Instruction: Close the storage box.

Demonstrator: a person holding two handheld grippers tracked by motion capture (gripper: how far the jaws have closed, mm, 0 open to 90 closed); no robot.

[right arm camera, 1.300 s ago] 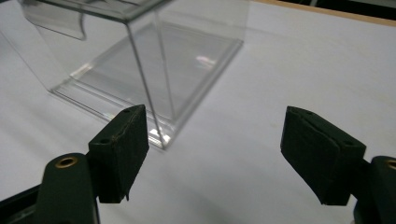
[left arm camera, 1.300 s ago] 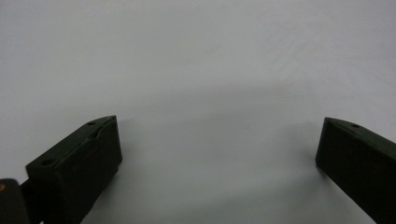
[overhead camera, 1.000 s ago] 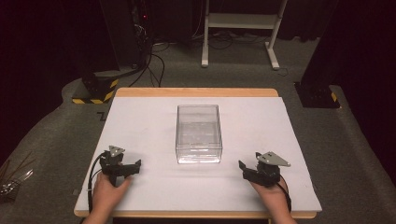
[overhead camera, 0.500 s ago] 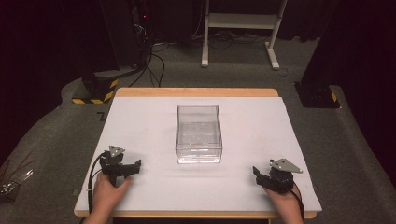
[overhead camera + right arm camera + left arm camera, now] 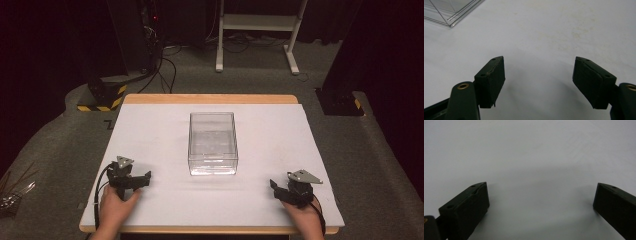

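A clear plastic box point(image 5: 212, 143) stands in the middle of the white table cover point(image 5: 150, 125), and its corner point(image 5: 451, 11) appears at the upper left of the right gripper view. My left gripper point(image 5: 137, 180) rests near the front left of the table, held by a hand, jaws wide apart. In the left gripper view the left gripper point(image 5: 540, 195) has only bare white surface between its jaws. My right gripper point(image 5: 276, 188) sits near the front right, also open. The right gripper point(image 5: 539, 72) holds nothing.
The wooden table edge point(image 5: 210, 99) borders the far side. Beyond it on the grey carpet stand a white metal frame point(image 5: 255, 30), dark equipment with cables point(image 5: 145, 45) and a black-and-yellow striped base point(image 5: 102, 97). Some thin rods point(image 5: 12, 192) lie on the floor at the left.
My right gripper has drawn back toward the front right corner of the table, away from the box. The left gripper has stayed in place.
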